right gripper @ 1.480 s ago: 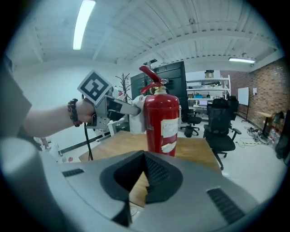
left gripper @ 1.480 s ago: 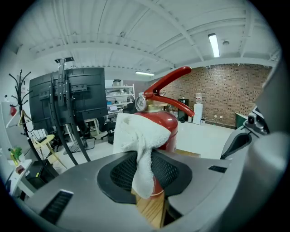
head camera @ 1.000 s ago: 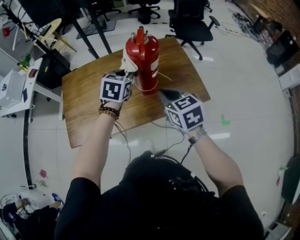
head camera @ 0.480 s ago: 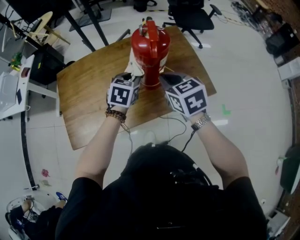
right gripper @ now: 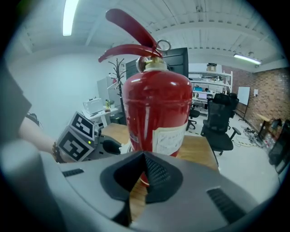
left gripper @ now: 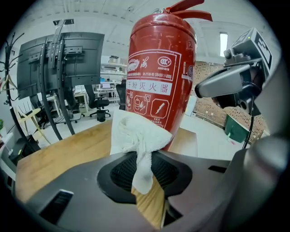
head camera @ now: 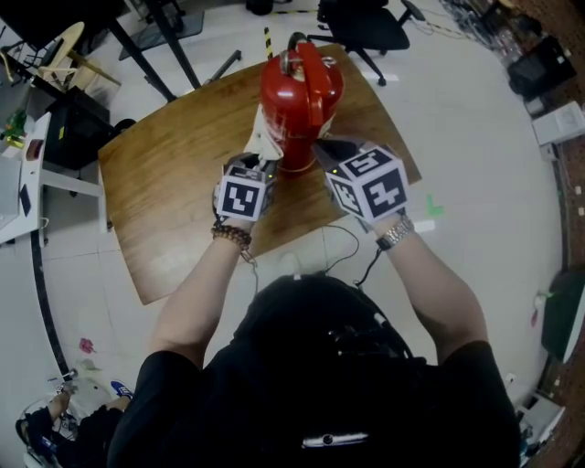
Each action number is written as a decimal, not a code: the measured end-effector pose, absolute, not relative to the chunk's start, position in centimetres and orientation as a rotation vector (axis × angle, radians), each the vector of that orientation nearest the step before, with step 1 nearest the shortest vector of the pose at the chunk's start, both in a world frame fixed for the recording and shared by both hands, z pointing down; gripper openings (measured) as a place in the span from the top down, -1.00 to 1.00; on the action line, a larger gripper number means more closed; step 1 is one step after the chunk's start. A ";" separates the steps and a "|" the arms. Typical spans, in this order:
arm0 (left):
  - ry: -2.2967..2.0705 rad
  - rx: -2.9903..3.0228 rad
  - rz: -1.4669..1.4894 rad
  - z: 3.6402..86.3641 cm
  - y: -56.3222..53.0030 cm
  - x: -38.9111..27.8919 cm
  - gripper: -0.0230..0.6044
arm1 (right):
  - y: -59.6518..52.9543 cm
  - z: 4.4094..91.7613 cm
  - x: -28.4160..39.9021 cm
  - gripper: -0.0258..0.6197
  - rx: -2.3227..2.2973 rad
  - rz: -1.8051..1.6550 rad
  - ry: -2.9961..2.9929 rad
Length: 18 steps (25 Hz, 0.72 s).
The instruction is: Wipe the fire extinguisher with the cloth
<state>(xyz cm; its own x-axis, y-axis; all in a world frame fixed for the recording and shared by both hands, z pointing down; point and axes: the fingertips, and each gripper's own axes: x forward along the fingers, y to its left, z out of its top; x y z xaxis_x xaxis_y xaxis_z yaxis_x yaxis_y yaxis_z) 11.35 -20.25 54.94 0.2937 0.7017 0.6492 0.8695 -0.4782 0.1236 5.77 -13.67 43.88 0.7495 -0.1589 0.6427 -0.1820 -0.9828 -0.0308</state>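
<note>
Head view first: red fire extinguisher [head camera: 302, 96] upright on a wooden table [head camera: 164, 183], toward the far edge, levers on top. Left gripper [head camera: 259, 163] up against the cylinder's left side, low down, white cloth [head camera: 263, 137] bunched at its tip and pressed to the red wall. Right gripper [head camera: 331, 151] close in on the cylinder's right side near the base; touching or just short, impossible to say from above. Forearms reaching in from the bottom of the picture. Black office chair [head camera: 366, 23] on the floor beyond the table.

Left gripper view: jaws clamped on the cloth [left gripper: 138, 136], a strip of it pinched between them and hanging down toward the camera, the rest fanned out above and lying flat against the fire extinguisher [left gripper: 158, 77] just under its white label. Cylinder upright, filling the middle of the picture. Right gripper [left gripper: 213, 84] at the right, beside the cylinder. Table [left gripper: 63, 149] beneath it all.

Right gripper view: jaws brought fully together, nothing held between them. Fire extinguisher [right gripper: 156, 113] straight ahead and very near the tips, standing on the table [right gripper: 199, 152]. Left gripper [right gripper: 108, 146] at the left, low beside the cylinder, with a sliver of white cloth at its tip.
</note>
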 end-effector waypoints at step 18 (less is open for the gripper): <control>-1.373 -2.288 -1.106 61.1 -20.1 10.8 0.64 | -12.0 45.8 5.8 0.85 2.865 1.109 -0.346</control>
